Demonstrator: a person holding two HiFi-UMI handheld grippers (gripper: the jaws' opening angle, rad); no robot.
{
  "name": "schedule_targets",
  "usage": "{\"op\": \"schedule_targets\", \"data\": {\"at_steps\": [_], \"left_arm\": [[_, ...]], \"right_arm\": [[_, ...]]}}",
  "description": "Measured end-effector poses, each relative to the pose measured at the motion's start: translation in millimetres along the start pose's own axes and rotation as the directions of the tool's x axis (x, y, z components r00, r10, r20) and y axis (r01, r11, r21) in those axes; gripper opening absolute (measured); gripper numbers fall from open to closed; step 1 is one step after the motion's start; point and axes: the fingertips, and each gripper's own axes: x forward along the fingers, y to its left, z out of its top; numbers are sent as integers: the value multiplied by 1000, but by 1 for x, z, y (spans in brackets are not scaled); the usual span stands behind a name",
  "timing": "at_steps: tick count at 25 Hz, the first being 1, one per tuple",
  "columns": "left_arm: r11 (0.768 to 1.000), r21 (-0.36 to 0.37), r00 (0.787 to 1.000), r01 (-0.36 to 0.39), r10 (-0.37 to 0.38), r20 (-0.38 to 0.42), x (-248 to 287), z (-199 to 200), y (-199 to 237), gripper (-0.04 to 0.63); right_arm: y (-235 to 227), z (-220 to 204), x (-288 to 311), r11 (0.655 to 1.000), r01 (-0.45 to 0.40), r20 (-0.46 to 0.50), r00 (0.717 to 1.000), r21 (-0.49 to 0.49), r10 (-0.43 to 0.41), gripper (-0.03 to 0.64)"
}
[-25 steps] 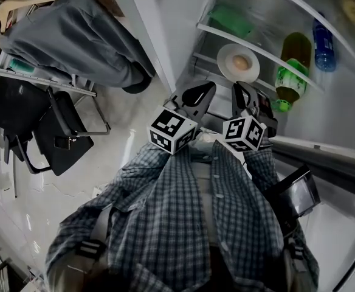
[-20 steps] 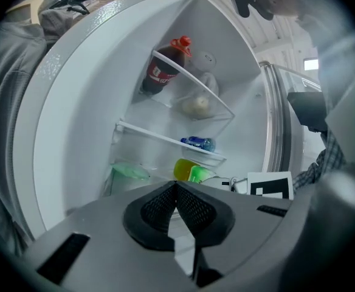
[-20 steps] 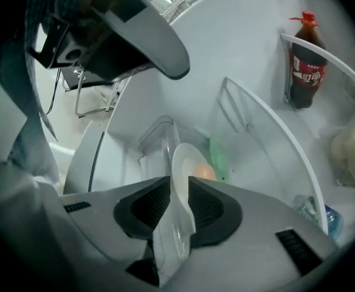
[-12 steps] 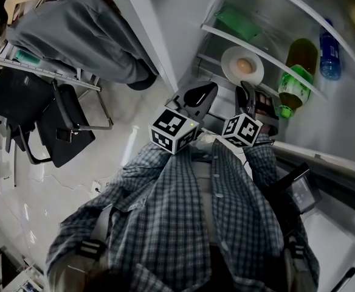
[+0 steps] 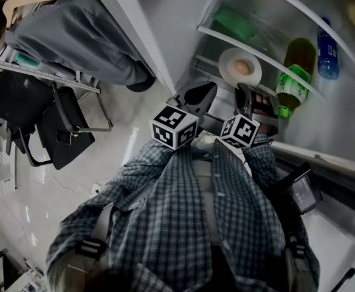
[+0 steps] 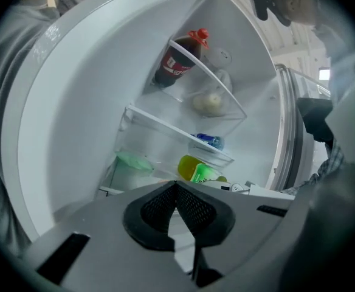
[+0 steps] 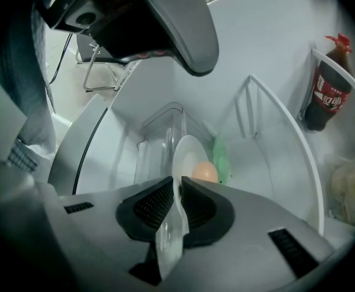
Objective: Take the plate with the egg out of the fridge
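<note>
Our right gripper has its jaws clamped on the rim of the plate (the egg sits on it), inside the open fridge. Our left gripper hangs alongside, jaws together, empty.

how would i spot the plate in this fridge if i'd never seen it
In the open fridge, look at the middle shelves, just left of the green bottle. The plate is round and white, and the right gripper is shut on its near rim. It alone carries a single brown egg.
</note>
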Motion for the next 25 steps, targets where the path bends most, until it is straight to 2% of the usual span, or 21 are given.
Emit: {"op": "schedule_targets", "data": {"at_steps": [5, 11, 13, 16, 20, 23, 25], "left_arm": [[994, -101, 999, 42, -44, -22, 9, -12, -2, 8], [964, -249, 996, 88, -94, -11, 21, -25, 1, 8], [934, -339, 994, 110, -105, 32, 23, -24, 4, 8], [874, -466, 990, 138, -112, 82, 25, -29, 8, 8], [810, -570, 991, 134, -99, 93, 25, -39, 16, 8], [732, -658, 984, 176, -113, 137, 28, -43, 19, 8], [690, -698, 981, 192, -116, 155, 29, -46, 20, 9]], "right_arm": [[3, 1, -7, 1000, 0, 7, 1000, 10, 0, 46], [4, 5, -22, 999, 9, 32, 999, 39, -10, 44], [3, 7, -26, 999, 16, 36, 999, 47, -17, 41], [0, 8, -30, 998, 22, 41, 999, 65, -25, 40], [0, 10, -35, 997, 25, 42, 999, 77, -29, 40], [2, 12, -38, 996, 21, 44, 999, 86, -25, 38], [3, 13, -40, 995, 18, 48, 999, 94, -22, 38]]}}
